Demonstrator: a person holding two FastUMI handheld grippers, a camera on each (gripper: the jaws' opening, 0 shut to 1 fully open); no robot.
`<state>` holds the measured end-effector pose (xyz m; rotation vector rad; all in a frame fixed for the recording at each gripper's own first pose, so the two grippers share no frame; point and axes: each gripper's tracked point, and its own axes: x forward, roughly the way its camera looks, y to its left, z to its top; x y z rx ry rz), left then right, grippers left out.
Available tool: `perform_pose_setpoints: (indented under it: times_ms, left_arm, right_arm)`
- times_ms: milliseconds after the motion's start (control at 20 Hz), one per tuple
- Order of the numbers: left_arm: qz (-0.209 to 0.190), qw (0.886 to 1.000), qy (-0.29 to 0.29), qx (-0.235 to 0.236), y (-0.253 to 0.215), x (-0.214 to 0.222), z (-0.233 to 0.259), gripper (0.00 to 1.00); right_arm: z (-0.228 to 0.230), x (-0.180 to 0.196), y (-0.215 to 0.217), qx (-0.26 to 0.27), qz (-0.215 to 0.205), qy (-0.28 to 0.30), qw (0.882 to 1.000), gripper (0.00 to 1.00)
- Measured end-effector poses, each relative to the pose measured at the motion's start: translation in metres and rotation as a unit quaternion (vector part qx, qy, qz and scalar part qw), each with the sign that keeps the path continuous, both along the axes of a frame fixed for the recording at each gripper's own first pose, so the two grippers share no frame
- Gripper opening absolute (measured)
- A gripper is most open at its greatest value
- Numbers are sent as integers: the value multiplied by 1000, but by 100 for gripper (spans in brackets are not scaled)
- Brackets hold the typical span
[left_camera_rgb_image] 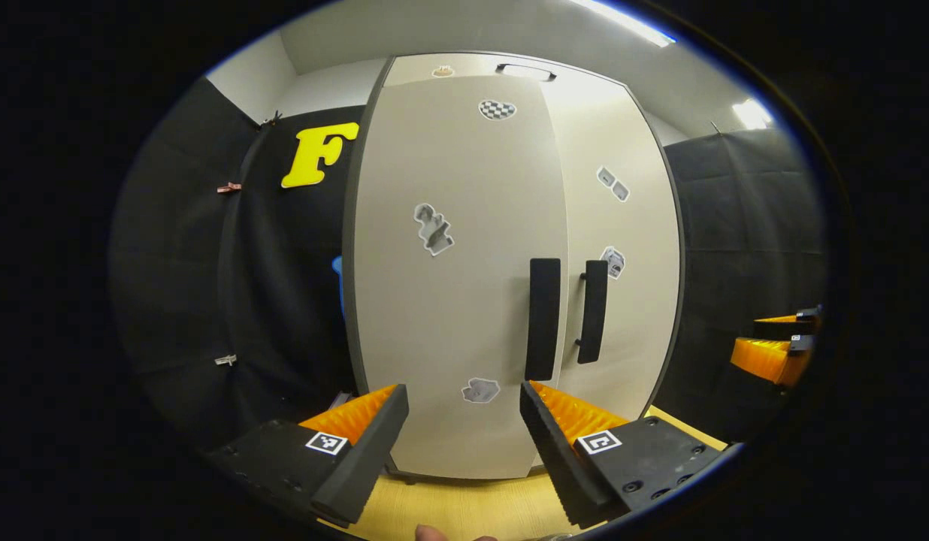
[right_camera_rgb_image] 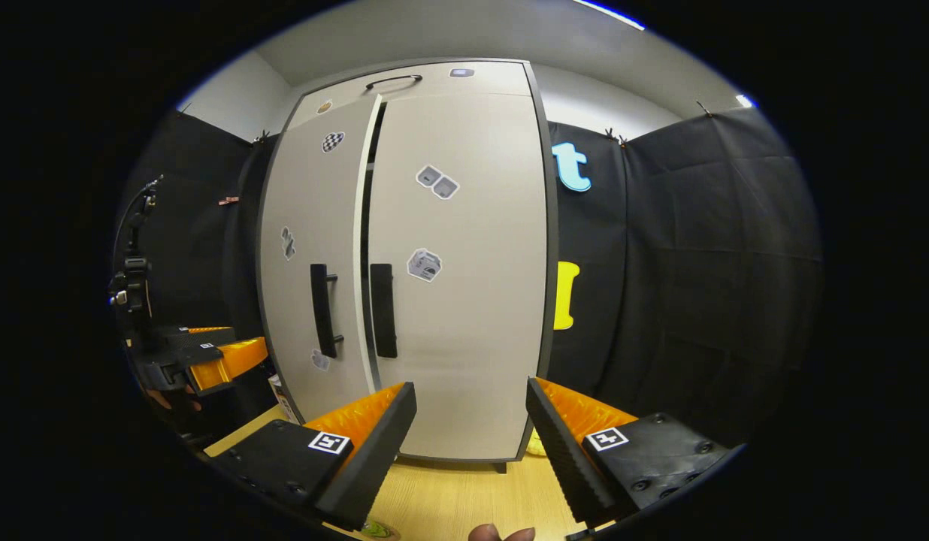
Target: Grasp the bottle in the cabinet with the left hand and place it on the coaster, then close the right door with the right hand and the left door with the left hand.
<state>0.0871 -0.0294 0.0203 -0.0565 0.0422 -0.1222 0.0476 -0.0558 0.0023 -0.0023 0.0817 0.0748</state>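
The pale cabinet [left_camera_rgb_image: 464,300] stands on a wooden table [left_camera_rgb_image: 464,507]. Its left door [left_camera_rgb_image: 449,315] and right door [left_camera_rgb_image: 622,225] carry dark upright handles [left_camera_rgb_image: 543,319] side by side. In the right gripper view a narrow dark gap [right_camera_rgb_image: 369,218] runs between the left door [right_camera_rgb_image: 310,225] and the right door [right_camera_rgb_image: 464,248]. My left gripper [left_camera_rgb_image: 464,432] is open in front of the left door, nothing between its fingers. My right gripper [right_camera_rgb_image: 472,428] is open facing the right door. A small pale object [right_camera_rgb_image: 279,394] peeks out by the cabinet's lower left corner; I cannot tell if it is the bottle.
The right gripper [left_camera_rgb_image: 773,353] shows at the far right of the left gripper view. The left gripper [right_camera_rgb_image: 209,361] and its hand sit at the left of the right gripper view. Black cloth walls flank the cabinet. A greenish bit [right_camera_rgb_image: 374,530] lies at the table's near edge.
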Motion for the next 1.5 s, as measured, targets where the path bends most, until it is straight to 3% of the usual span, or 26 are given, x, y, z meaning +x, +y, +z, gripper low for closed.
perform_pose_setpoints:
  times_ms: [750, 1500]
  left_arm:
    - [24, 1000, -2, -2, 37, -85, 2, 95]
    - [19, 1000, -4, 5, 29, -98, 3, 95]
  right_arm:
    - [10, -41, 28, 11, -1, -18, 1000, 98]
    - [12, -47, 24, 13, 1, -19, 1000, 98]
